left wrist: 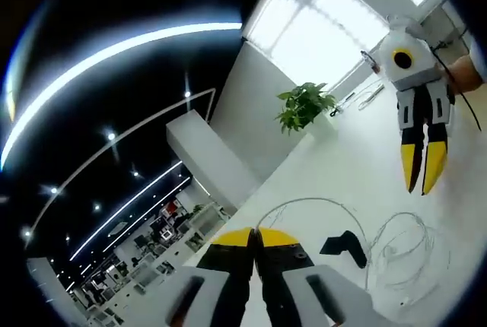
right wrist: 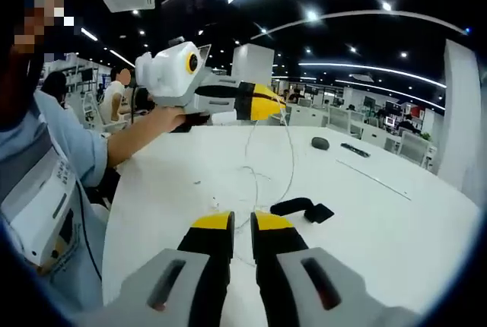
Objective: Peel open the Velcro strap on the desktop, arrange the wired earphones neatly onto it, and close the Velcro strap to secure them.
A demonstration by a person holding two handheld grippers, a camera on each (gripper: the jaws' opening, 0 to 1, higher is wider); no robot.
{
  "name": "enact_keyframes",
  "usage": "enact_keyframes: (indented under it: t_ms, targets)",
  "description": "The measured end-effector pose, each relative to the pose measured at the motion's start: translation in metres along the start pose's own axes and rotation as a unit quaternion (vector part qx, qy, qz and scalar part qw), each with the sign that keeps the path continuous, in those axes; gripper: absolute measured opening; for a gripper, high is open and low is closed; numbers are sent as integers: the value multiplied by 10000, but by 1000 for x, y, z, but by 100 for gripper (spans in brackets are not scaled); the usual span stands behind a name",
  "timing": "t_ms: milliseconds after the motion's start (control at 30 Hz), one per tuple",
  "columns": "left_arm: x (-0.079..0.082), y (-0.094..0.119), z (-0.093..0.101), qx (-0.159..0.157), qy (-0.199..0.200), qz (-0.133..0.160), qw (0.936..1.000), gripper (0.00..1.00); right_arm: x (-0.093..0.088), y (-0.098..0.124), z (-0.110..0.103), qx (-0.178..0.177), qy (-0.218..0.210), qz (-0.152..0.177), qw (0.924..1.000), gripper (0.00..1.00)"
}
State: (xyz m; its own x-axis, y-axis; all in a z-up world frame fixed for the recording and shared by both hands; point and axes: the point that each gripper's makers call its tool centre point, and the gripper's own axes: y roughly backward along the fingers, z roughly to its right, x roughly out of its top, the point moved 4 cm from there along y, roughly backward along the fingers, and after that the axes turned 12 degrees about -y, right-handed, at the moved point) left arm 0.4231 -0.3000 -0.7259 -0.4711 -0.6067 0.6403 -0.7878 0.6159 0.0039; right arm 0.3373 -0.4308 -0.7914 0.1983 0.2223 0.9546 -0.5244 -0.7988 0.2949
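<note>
Left gripper (left wrist: 255, 237) sits nearest at 6 o'clock in left gripper view, jaws clenched on nothing. Strap (left wrist: 344, 246), black, lies on white desk (left wrist: 335, 167) at 4 o'clock, w/ earphones (left wrist: 396, 247) looped just beside, further right. Right gripper (left wrist: 423, 167) hangs at 2 o'clock, tips together, empty. Plant (left wrist: 304, 105) at 12.
</note>
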Motion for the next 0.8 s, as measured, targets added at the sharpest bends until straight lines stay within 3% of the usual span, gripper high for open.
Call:
enact_keyframes:
  t_ms: [133, 300, 367, 500, 800]
  targets:
    - [-12, -4, 17, -208, -54, -150, 9997, 5, 6, -14, -5, 153, 59, 65, 9998, 11]
    - [-19, -3, 28, -215, -307, -242, 9990, 5, 8, -34, -13, 382, 212, -15, 9990, 11]
    - [-18, -1, 27, -114, -456, -238, 9986, 5, -1, -42, -7, 270, 325, -331, 9986, 11]
    - [-17, 7, 22, 135, -665, -224, 9974, 5, -21, -50, 3, 172, 45, -825, 9964, 11]
    - [-12, 28, 2, 710, -975, -257, 9924, 5, -40, -39, 12, 29, -217, -1216, 9923, 11]
